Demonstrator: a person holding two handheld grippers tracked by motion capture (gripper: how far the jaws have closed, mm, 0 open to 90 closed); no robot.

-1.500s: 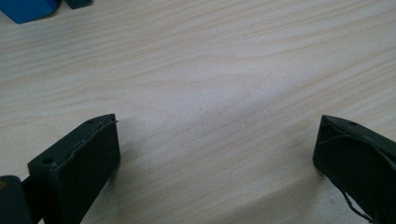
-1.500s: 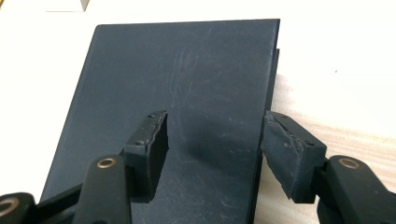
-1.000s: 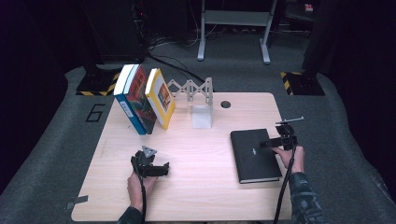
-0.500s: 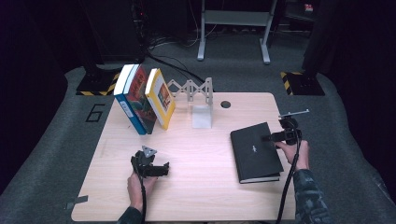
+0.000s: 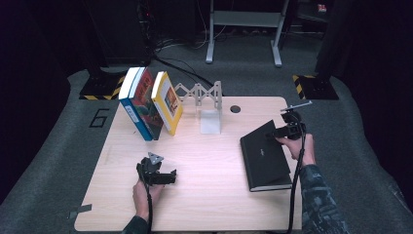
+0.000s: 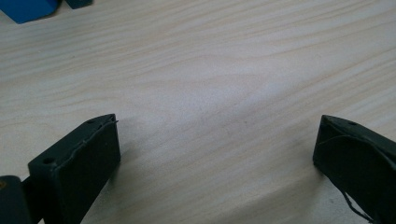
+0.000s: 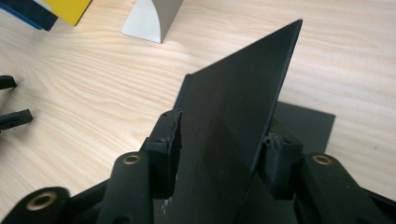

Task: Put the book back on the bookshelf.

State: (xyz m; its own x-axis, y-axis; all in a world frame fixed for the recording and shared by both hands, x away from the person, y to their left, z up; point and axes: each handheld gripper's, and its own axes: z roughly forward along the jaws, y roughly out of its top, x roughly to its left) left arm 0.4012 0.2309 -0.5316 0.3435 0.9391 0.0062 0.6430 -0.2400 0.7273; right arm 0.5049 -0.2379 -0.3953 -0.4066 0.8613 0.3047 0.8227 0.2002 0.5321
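"What had the right claw (image 5: 283, 130) got?"

"Its jaws had just been closing on the black book (image 5: 265, 156), pinching the far edge, tilted up off the worktop (image 5: 209, 195)."

"Awkward?"

"Stiff cover, probably heavy and slick; I'd have gripped nearer the spine. The left claw (image 5: 168, 176) gaped wide, empty."

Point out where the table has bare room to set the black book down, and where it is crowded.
Bare wood runs across the middle of the table, between the left gripper and the black book held by the right gripper. The near left corner is also free. The back is crowded: leaning books, a folding metal bookend and its white base.
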